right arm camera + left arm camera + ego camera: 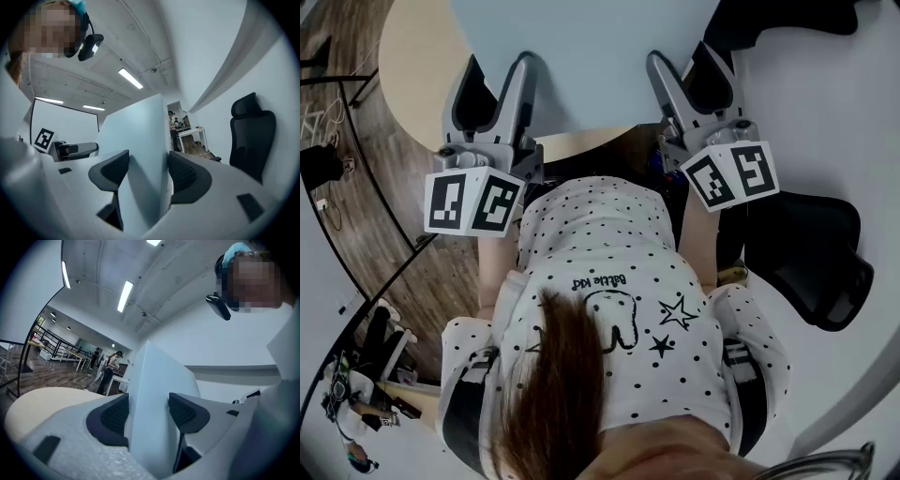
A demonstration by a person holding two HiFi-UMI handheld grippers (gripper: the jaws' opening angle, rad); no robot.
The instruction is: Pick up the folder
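The folder [581, 56] is a pale blue flat sheet at the top of the head view, held off the round table. My left gripper [499, 89] is shut on its lower left edge and my right gripper [673, 84] on its lower right edge. In the left gripper view the folder [157, 385] stands upright between the dark pads [115, 416] of the left gripper [149, 414]. The right gripper view shows the folder [136, 136] clamped the same way in the right gripper [147, 174]. Both gripper cameras tilt up towards the ceiling.
A round beige table [408, 66] lies behind the folder at upper left, over a wooden floor [356, 197]. A black office chair [816, 262] stands at the right, also the chair [251, 136] in the right gripper view. People [110, 371] stand far off by desks.
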